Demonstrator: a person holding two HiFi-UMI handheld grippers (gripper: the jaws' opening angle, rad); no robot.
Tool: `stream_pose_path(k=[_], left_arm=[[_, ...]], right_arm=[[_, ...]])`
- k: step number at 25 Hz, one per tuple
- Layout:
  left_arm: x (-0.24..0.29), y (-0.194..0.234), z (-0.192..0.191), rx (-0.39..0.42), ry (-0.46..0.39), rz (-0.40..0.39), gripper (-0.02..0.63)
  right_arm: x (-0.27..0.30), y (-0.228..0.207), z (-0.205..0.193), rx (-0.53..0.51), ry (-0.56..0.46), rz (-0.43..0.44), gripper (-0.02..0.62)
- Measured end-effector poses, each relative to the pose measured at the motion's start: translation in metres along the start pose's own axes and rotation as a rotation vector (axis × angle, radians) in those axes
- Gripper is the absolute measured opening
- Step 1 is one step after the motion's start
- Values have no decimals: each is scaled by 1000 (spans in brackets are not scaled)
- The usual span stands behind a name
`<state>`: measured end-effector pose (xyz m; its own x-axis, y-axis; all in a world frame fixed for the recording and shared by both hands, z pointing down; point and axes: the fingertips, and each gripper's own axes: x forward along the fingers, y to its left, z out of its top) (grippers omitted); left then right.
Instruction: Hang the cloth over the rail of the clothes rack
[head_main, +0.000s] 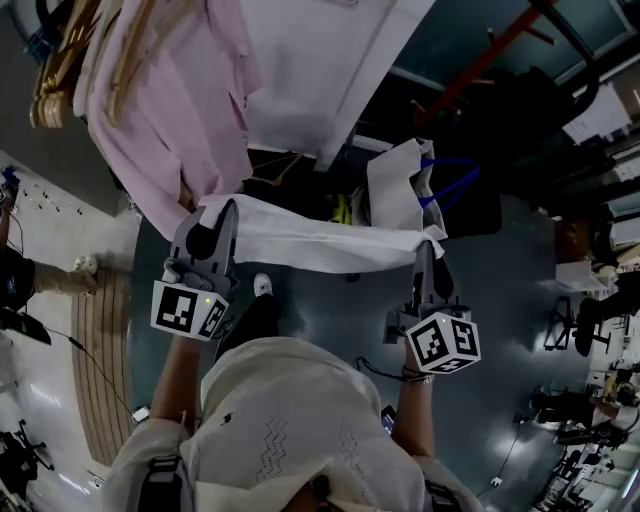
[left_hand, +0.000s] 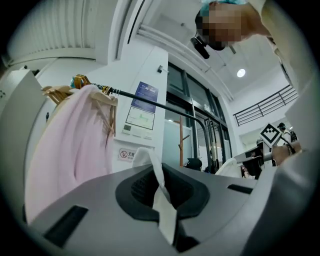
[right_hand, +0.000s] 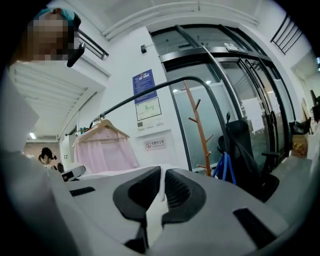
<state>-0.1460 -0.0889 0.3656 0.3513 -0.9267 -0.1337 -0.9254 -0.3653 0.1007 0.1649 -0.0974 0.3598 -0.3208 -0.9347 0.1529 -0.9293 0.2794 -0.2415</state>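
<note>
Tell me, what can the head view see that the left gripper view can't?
Only the head view: the whole white cloth stretched between the left gripper and right gripper, plus a white bag behind it. Only the left gripper view: the black rail, a wall notice, and, close up, that gripper's jaws pinching the cloth. Both: the pink garment on hangers, and the cloth.

Pink garment (head_main: 175, 110) on wooden hangers (head_main: 60, 70): cut off at top edge. White cloth (head_main: 320, 240): corners hidden inside left tongs (head_main: 228, 208) and right tongs (head_main: 428, 248).
</note>
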Motion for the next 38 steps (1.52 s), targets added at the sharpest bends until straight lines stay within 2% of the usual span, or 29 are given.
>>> stream_pose_path(k=[4, 8, 12, 17, 23, 25, 28, 31, 34, 38], left_arm=[[67, 25, 36, 17, -61, -48, 18], [107, 40, 70, 109, -92, -74, 18], [132, 47, 103, 147, -148, -101, 18], [156, 46, 155, 210, -243, -90, 18], [157, 17, 248, 360, -364, -201, 18], [160, 13, 281, 407, -418, -215, 18], [173, 10, 327, 506, -492, -199, 18], [197, 13, 361, 592, -513, -180, 18], [223, 18, 389, 667, -508, -175, 18], [247, 21, 451, 725, -523, -157, 18]], right_arm=[[56, -3, 51, -22, -50, -2, 23], [80, 4, 93, -18, -142, 42, 23], [105, 3, 121, 27, -178, 98, 23], [133, 5, 174, 7, -207, 169, 23], [124, 29, 281, -136, -347, 271, 23], [119, 37, 316, -198, -413, 299, 23], [117, 48, 367, -309, -492, 314, 23], [124, 53, 408, -409, -517, 299, 23], [131, 58, 445, -433, -525, 306, 23], [133, 78, 507, -470, -567, 326, 23]])
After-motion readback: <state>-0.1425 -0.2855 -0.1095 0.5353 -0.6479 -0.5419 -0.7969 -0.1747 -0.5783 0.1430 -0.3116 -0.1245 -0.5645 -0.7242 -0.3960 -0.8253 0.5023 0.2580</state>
